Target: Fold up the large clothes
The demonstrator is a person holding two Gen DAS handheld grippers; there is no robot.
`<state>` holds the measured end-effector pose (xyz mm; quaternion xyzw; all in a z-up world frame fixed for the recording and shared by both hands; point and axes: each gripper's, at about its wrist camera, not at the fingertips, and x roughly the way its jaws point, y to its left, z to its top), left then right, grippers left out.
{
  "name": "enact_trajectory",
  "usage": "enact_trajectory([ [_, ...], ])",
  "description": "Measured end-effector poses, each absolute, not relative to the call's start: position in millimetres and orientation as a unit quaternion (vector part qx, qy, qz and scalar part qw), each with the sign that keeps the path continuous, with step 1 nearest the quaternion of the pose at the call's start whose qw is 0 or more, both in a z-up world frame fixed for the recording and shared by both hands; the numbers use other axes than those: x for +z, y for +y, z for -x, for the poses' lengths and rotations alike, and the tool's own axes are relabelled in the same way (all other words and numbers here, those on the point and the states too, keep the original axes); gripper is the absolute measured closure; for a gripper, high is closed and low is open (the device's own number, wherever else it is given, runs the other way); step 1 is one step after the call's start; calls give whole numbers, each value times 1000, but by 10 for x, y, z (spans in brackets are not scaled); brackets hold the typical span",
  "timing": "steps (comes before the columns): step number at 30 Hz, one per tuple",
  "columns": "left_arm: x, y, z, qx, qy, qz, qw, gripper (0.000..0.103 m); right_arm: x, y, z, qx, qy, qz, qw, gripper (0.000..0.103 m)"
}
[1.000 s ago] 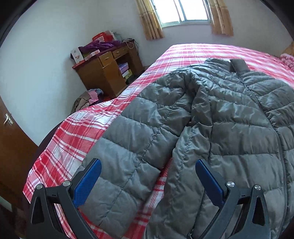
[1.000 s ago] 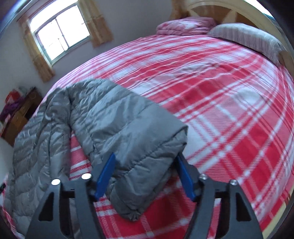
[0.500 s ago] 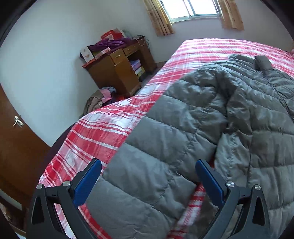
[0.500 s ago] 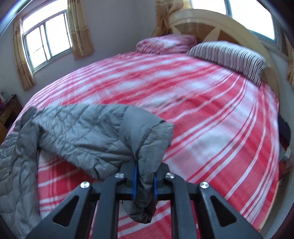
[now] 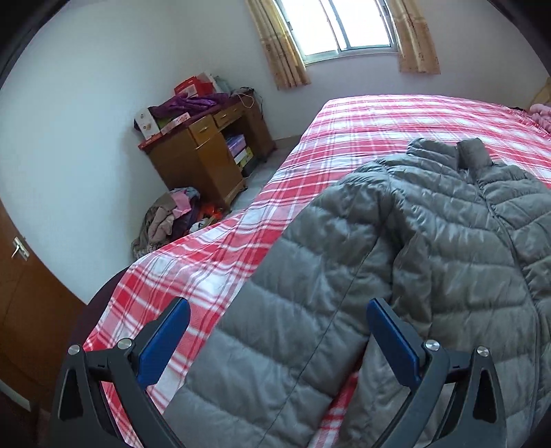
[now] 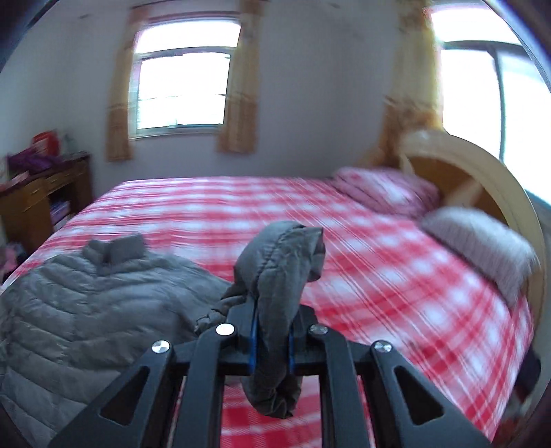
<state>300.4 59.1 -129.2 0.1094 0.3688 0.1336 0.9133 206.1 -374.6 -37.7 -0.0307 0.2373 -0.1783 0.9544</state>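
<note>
The bed (image 5: 378,117) carries a red-and-white plaid cover and fills most of both views. Beyond its far-left corner in the left wrist view stands a wooden cabinet (image 5: 206,162) stacked with boxes and purple cloth; a heap of clothes (image 5: 168,220) lies on the floor just beside it. A curtained window (image 5: 344,27) sits in the far wall. In the right wrist view a striped pillow (image 6: 482,248) and a folded plaid quilt (image 6: 385,189) rest near the curved wooden headboard (image 6: 482,179); that view is motion-blurred. Nothing lies on the cover between the garment and the pillows.

The grey down jacket (image 5: 430,241) is quilted in horizontal channels, front side up, with a central zip line and a stand collar. It lies on the bed, near the edge closest to the cameras.

Its long axis runs from the hem at the near edge to the collar, which points toward the window wall. The left sleeve (image 5: 292,327) extends down toward the near bed edge, lying alongside the body.

The left gripper (image 5: 275,341) has its blue pads spread wide, one on each side of the left sleeve, with no visible contact. The right gripper (image 6: 272,341) is clamped narrow on the right sleeve cuff (image 6: 279,275), which is raised off the bed, its end flopping over above the jaws
</note>
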Motion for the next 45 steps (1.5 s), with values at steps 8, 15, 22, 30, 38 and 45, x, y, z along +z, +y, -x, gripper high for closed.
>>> enact_trajectory([
  [8,-1459,437,-3373,113,390,-81,910,1,-577,-2494,-2497,-73,238,114,962,89],
  [15,-1586,353,-3503,98,397,-71,910,1,-1164,-1788,-2810,-15,275,135,952,89],
  [22,-1656,292,-3530,84,407,-66,907,1,-1664,-1597,-3013,26,332,121,935,39],
  [30,-1417,40,-3514,73,391,-50,916,1,-1338,-1709,-2428,71,307,118,942,23],
  [38,-1525,-870,-3724,-26,419,-48,907,1,-1647,-2319,-2571,-65,326,134,934,30],
  [45,-1875,-1385,-3990,-63,460,-77,882,93,-1929,-2584,-2552,-78,359,111,923,19],
])
